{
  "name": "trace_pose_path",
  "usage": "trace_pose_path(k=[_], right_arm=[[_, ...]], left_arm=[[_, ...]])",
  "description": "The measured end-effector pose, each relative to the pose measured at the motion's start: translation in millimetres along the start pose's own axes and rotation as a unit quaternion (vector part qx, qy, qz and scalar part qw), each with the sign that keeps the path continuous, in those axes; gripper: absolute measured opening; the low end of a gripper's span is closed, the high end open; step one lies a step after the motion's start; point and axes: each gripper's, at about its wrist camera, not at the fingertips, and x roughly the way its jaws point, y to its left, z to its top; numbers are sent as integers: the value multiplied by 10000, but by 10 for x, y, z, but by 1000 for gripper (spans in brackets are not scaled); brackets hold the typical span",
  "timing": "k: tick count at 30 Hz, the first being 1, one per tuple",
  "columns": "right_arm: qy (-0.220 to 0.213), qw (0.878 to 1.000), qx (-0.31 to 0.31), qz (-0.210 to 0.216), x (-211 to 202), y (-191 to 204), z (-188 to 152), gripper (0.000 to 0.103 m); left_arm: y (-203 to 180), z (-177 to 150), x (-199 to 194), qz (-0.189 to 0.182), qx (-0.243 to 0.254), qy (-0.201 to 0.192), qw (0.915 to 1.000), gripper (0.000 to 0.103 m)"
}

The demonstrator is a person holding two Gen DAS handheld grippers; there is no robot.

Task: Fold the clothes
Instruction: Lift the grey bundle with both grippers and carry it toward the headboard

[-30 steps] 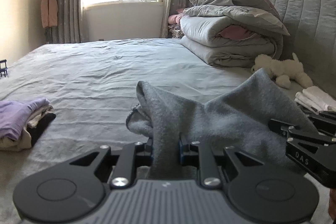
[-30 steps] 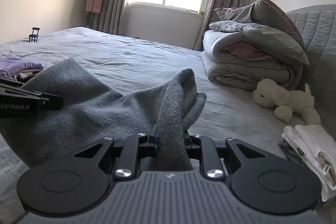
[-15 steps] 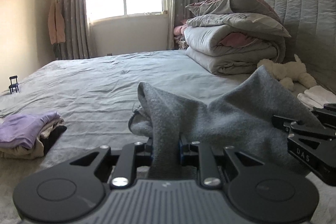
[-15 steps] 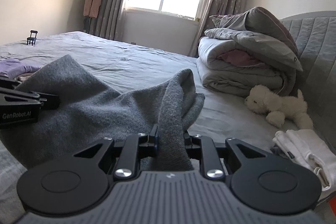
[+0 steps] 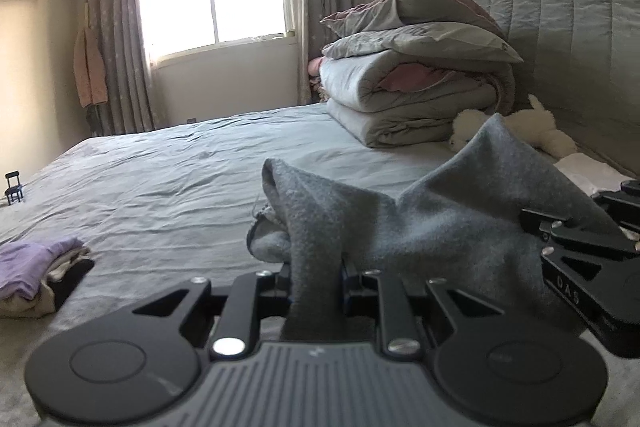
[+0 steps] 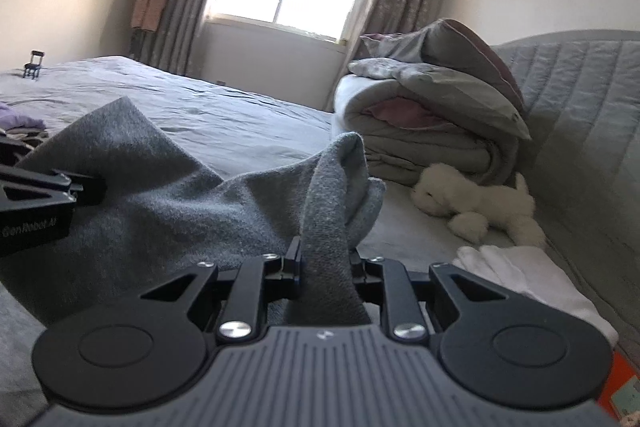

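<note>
While both grippers pinch it from either side, the grey garment (image 5: 432,227) hangs between them above the bed (image 5: 168,187). The left gripper (image 5: 316,281) has its jaws narrowed onto a bunched fold of the cloth, and the right gripper (image 6: 326,261) clamps another fold the same way. Folded clothes (image 5: 28,263) with a purple piece on top lie on the sheet to the left. A stack of folded quilts (image 6: 432,119) sits by the headboard (image 6: 580,95), with a white plush toy (image 6: 476,203) just beside it and white folded cloth (image 6: 528,275) nearer.
</note>
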Motion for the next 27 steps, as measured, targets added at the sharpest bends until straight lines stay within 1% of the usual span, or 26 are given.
trace_pose_path(k=[9,14,17,21,24,27], right_arm=[[-47,9993,-235,-280,-81,-269,-110,20],[-43,9990,-263,-371,-97,-533,-118,20],[-84,9980,-431,-445,-102,-735,-109,20],[-151,9976,-531,-427,-49,-1168,-44,20],[-122,9983,-454,-348,32,-1591,22,20],[-58,9986,-415,-338,152,-2037,66,20]], left_arm=[[-389,126,56,-270,-28,26,9996,20],[-605,197,86,-419,-44,40,9991,20],[-799,326,123,-614,-78,15,9981,20],[-1081,522,169,-895,-139,-48,9959,20],[-1370,716,224,-1136,-207,-178,9932,20],[-1693,881,342,-1326,-253,-219,9906,20]])
